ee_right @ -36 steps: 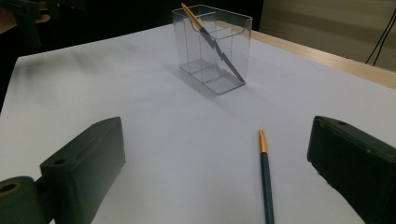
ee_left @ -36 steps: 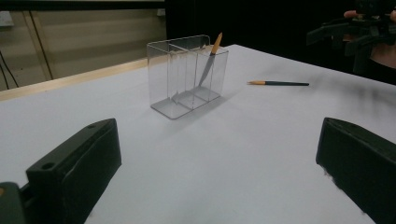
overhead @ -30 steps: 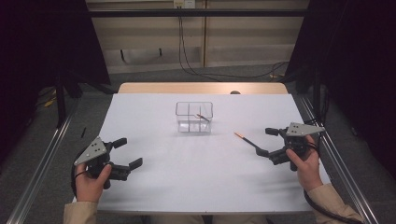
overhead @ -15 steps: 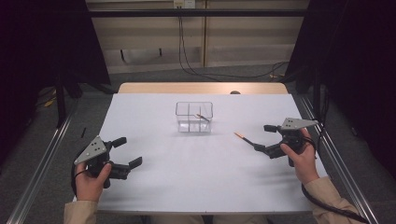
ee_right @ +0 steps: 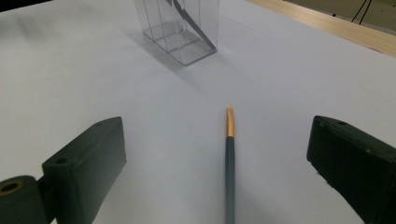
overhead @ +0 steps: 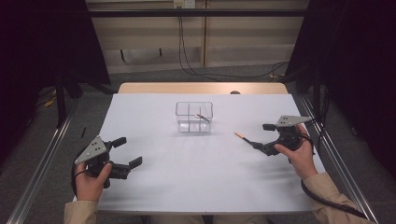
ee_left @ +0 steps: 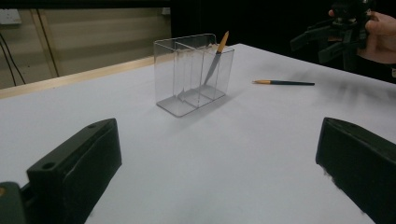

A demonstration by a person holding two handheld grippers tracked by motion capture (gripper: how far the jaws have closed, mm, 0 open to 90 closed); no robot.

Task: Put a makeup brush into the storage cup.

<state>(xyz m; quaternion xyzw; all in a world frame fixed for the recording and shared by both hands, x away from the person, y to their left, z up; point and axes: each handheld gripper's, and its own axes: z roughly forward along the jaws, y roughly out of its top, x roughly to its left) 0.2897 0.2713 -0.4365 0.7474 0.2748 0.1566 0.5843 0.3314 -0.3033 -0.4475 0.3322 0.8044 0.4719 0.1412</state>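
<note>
A clear plastic box (overhead: 194,116) with dividers stands at the middle of the white table (overhead: 187,186). One dark pen with an orange tip (overhead: 203,116) leans inside it. A second such pen (overhead: 243,137) lies flat to the box's right. My right gripper (overhead: 262,136) is open, and the pen's dark end reaches between its jaws. The right gripper view has the pen (ee_right: 229,158) running up the gap, orange tip toward the box (ee_right: 180,28). My left gripper (overhead: 129,151) hovers open over the front left. Its view takes in the box (ee_left: 194,74) and the lying pen (ee_left: 284,83).
Metal rails (overhead: 42,163) run along both long sides of the table. A wooden strip (overhead: 201,87) shows at the far edge, with cables (overhead: 196,70) on the floor beyond. Dark curtains hang on both sides.
My right gripper has moved left toward the lying pen, whose dark end now sits between its open jaws. The left gripper has stayed put.
</note>
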